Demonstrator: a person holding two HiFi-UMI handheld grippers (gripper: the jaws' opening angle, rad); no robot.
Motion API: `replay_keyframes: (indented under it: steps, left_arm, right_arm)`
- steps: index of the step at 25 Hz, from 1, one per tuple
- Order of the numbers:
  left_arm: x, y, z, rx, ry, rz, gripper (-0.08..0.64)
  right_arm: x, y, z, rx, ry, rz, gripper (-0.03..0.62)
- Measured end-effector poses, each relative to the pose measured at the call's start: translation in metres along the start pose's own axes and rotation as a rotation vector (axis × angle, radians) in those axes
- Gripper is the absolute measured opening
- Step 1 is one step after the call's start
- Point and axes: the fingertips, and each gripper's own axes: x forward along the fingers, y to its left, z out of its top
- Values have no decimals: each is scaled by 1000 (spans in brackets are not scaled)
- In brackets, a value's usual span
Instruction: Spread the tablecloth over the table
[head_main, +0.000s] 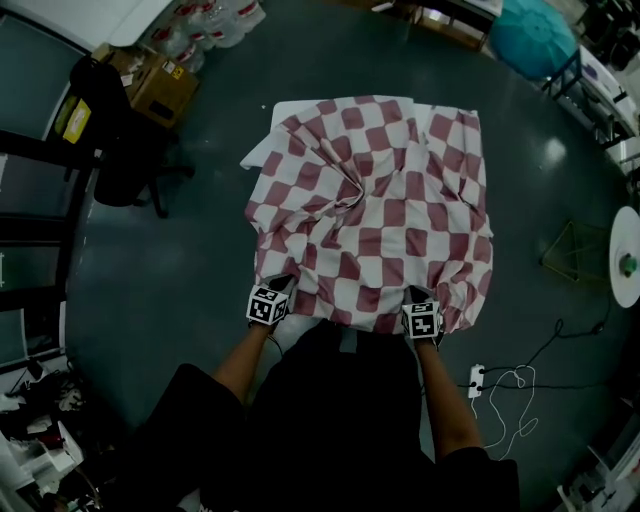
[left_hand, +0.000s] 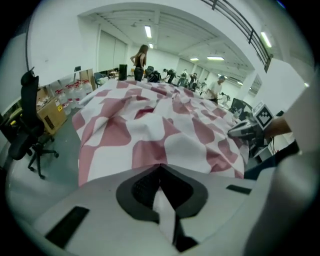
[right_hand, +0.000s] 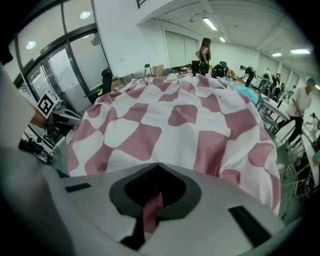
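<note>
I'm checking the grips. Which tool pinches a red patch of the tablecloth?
The right tool: a red strip of the tablecloth shows between its shut jaws, whereas the left tool clamps a white strip.

We are looking down on a counter that is lying hidden beneath the red-and-white checked tablecloth (head_main: 370, 215). The cloth is sitting rumpled on it, with creases running toward the middle and its near and right edges drooping over the sides. Around it the dark floor (head_main: 200, 270) is carrying a black office chair (head_main: 130, 150) and cardboard boxes (head_main: 165, 85) on the left, and a white power strip (head_main: 476, 381) with its looping cable (head_main: 515, 405) on the right.
</note>
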Motion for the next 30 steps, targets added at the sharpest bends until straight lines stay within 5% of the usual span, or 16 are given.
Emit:
replay_keyframes:
  steps: [5, 12, 18, 27, 30]
  left_arm:
    - [-7, 2, 59, -75, -128, 61, 15]
    - [0, 12, 146, -24, -238, 110, 15]
    - [10, 44, 199, 76, -234, 104, 15]
    - [79, 85, 243, 167, -164, -63, 15]
    - [100, 88, 240, 319, -111, -110, 15]
  right_arm:
    - [-18, -7, 78, 18, -183, 89, 17]
    - [3, -25, 188, -78, -283, 121, 17]
    - [24, -9, 258, -200, -260, 148, 17]
    - [122, 14, 324, -284, -127, 134, 17]
    - [155, 17, 335, -276, -73, 133, 17]
